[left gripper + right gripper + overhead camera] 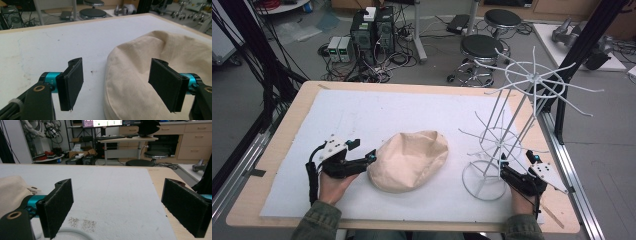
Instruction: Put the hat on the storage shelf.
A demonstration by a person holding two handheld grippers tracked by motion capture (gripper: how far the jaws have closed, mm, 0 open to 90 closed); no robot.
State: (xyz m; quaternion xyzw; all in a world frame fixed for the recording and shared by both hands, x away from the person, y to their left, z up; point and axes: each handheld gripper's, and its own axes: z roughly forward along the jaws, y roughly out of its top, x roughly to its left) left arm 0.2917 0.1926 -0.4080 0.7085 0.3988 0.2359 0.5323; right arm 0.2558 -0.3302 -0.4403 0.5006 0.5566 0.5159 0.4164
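Lying near the middle of the surface [277, 150], on its white cover sheet [377, 107], is a cream cloth hat [409, 160], rumpled and domed. The left claw [363, 150] sits just beside the hat's left edge in the high view, held in the person's left hand [332, 182], its jaws spread wide with nothing between them. In the left gripper view the hat's rounded edge bulges up between the two black pads [72, 83]: the right-hand pad stands over the cloth, the left-hand pad over bare white sheet, and whether either pad touches the fabric cannot be told.

The right claw [516, 159] is at the far right of the surface, well apart from the hat, held in the right hand [523, 200]. Its jaws are also wide open and hold nothing. It sits just beside the round base ring of a white wire rack [507, 125], which stands upright between the hat and the surface's right edge, its thin arms fanning out at the top. In the right gripper view a corner of the hat shows at the left, beyond the left pad.
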